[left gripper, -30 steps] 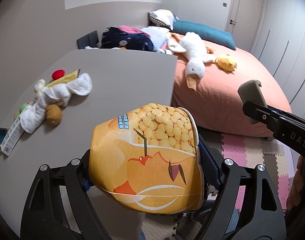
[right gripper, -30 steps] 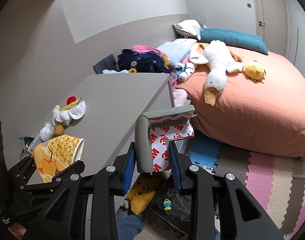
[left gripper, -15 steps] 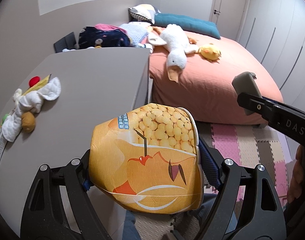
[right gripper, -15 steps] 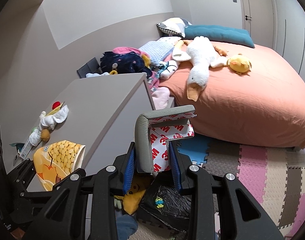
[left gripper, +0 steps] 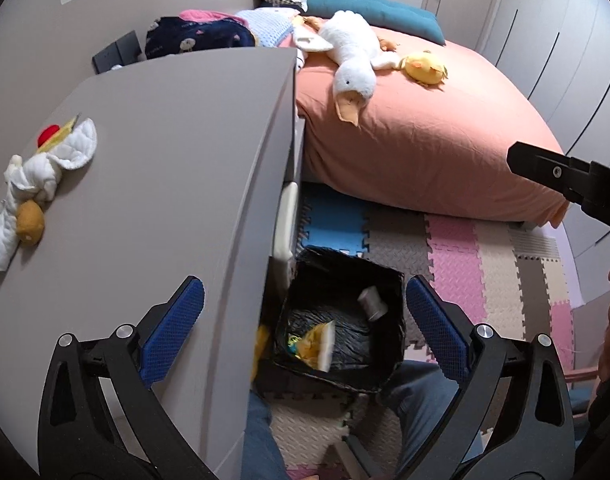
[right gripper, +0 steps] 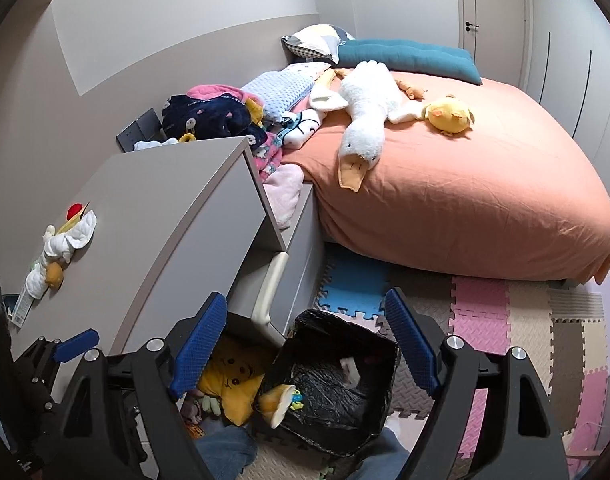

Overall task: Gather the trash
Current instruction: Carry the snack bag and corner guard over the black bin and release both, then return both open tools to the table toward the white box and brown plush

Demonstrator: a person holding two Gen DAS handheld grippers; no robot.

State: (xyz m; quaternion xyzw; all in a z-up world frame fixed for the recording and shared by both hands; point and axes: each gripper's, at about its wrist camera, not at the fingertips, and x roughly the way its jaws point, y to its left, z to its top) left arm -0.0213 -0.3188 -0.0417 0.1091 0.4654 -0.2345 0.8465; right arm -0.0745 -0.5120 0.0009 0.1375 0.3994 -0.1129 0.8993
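A bin with a black liner (left gripper: 345,255) (right gripper: 347,323) stands on the floor beside the grey desk. My left gripper (left gripper: 305,332) hangs above it, jaws opening wide, nothing between the blue pads. The yellow corn-print cup (left gripper: 319,344) (right gripper: 279,398) is blurred, tumbling inside the bin near its left wall. A grey tape box (left gripper: 371,302) (right gripper: 351,368) lies further right in the liner. My right gripper (right gripper: 305,344) is also over the bin, jaws opening and bare. The left gripper (right gripper: 75,342) shows at the lower left of the right wrist view.
The grey desk top (left gripper: 165,160) carries a white plush toy (left gripper: 37,184) at its left. A bed with an orange sheet (right gripper: 465,200) holds a goose plush (right gripper: 365,136). Foam mats (left gripper: 457,256) cover the floor. A yellow plush (right gripper: 229,380) lies under the desk. A person's jeans-clad legs (left gripper: 261,440) flank the bin.
Both grippers have opened and let go: the yellow cup and the grey tape box have dropped into the bin. Both views now look more steeply down over it.
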